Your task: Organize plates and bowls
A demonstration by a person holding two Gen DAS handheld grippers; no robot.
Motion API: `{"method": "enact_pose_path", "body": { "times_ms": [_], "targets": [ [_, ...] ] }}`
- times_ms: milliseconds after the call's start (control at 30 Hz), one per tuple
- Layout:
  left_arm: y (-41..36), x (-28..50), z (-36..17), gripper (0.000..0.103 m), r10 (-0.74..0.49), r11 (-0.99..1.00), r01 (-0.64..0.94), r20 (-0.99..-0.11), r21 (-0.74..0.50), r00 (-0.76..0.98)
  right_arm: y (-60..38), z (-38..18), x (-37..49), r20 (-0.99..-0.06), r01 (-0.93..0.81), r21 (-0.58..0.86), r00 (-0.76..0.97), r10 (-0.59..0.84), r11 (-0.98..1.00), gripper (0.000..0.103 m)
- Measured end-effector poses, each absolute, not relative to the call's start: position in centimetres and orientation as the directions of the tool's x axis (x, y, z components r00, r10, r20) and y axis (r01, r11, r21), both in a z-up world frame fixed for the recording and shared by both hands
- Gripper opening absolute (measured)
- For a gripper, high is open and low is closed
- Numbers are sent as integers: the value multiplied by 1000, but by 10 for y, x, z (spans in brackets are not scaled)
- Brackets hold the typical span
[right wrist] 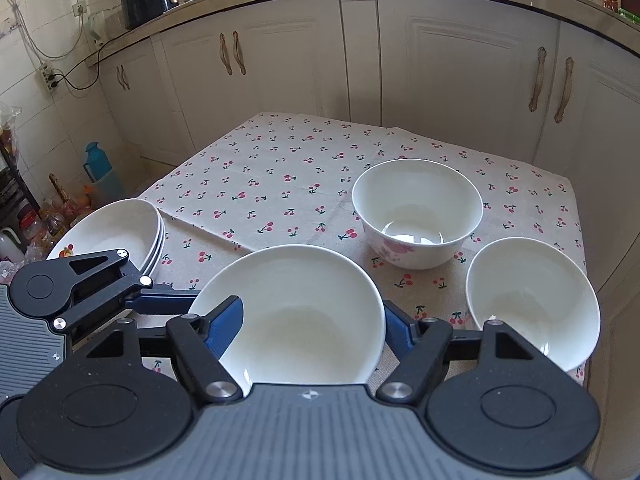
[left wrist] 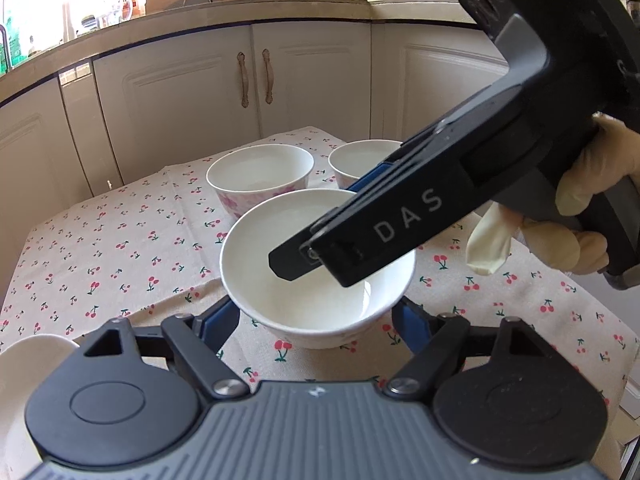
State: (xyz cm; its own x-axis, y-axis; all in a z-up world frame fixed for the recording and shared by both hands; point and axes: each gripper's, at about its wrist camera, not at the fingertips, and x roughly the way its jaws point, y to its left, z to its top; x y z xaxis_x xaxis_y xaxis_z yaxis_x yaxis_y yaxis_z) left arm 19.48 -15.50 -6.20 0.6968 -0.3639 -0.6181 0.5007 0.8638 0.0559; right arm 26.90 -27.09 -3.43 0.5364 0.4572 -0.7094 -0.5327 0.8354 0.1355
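Both sets of jaws pinch the same white bowl (right wrist: 296, 316): the right gripper (right wrist: 310, 330) has its blue pads (right wrist: 224, 328) on the rim at lower centre of its view, and the left gripper (left wrist: 316, 322) clamps the bowl's sides from below. Two more bowls (left wrist: 260, 178) sit behind on the cherry-print counter (left wrist: 120, 248); stacked plates (right wrist: 120, 232) lie at the left edge of the right view. Two grips pulling unevenly could twist the glazed bowl loose; it might then drop onto a neighbour and chip.
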Motion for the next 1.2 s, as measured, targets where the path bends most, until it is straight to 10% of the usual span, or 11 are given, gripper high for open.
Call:
{"method": "enact_pose_path", "body": {
  "times_ms": [1200],
  "targets": [
    [-151,114,-65,83,-469,756,654,-669,34,577,-275,-39,163,-733,-431,154,554,396,889,79]
  ]
}}
